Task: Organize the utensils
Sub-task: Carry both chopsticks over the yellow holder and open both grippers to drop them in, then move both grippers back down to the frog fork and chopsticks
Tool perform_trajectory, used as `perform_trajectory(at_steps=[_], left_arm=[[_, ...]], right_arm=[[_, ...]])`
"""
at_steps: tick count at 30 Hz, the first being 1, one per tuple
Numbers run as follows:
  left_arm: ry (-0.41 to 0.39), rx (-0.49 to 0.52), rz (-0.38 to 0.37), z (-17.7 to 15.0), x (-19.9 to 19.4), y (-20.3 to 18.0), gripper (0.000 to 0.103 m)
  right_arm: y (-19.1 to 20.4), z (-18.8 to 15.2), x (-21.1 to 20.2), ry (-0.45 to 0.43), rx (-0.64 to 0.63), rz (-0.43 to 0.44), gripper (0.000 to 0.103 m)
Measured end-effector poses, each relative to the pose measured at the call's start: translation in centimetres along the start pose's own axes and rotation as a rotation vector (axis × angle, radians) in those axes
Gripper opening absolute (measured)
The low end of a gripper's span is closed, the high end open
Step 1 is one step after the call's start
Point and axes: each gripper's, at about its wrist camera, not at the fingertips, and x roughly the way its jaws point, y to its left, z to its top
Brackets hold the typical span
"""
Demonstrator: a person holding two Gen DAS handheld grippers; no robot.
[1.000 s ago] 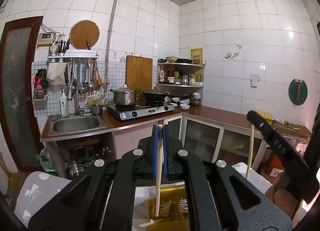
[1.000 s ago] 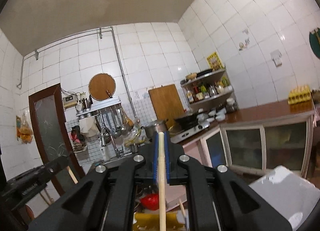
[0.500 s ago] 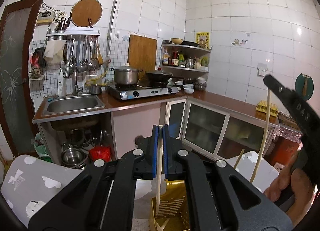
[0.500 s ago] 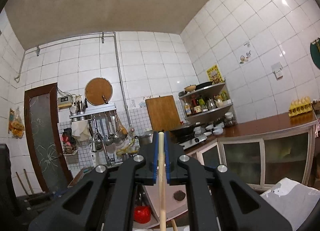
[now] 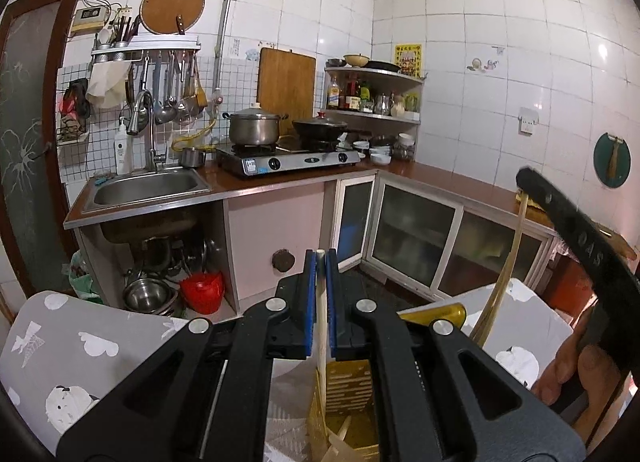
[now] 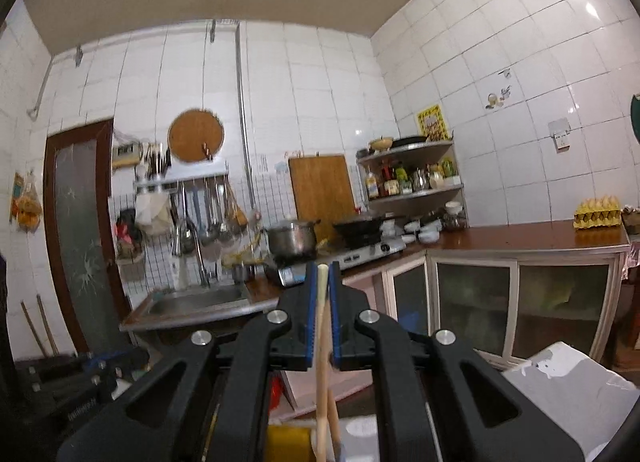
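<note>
My left gripper is shut on a pale wooden chopstick. The stick hangs straight down, and its lower end is inside a yellow slotted utensil holder. My right gripper is shut on a second pale chopstick. This one also hangs down, next to the holder. In the left wrist view that second chopstick drops from a black finger at the right and passes behind the holder's far rim. A hand grips the tool below it.
The holder stands on a table with a grey cloth with white shapes. Beyond it are a counter with a sink, a stove with pots, glass-door cabinets and an egg tray. Pots and a red basin sit under the sink.
Both grippers have sunk toward the table, each still shut on its chopstick. The left chopstick has gone deeper into the yellow holder, and the right one has dropped closer to it.
</note>
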Motion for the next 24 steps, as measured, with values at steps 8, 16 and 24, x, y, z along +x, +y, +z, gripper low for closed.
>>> perform_trajectory(at_steps=[8, 16, 24], left_arm=[[-0.004, 0.002, 0.027, 0.6, -3.6, 0.3, 0.060], [0.004, -0.002, 0.054, 0.7, -11.0, 1.3, 0.086], [0.053, -0.017, 0.082, -2.7, -16.6, 2.9, 0.098]], right_arm=[[-1.7, -1.4, -1.8, 0.212, 0.000, -0.038, 0.027], [-2.7, -1.2, -7.8, 0.312, 0.018, -0.068, 0.055], [-2.0, -3.2, -14.4, 0.388, 0.019, -0.068, 0.067]])
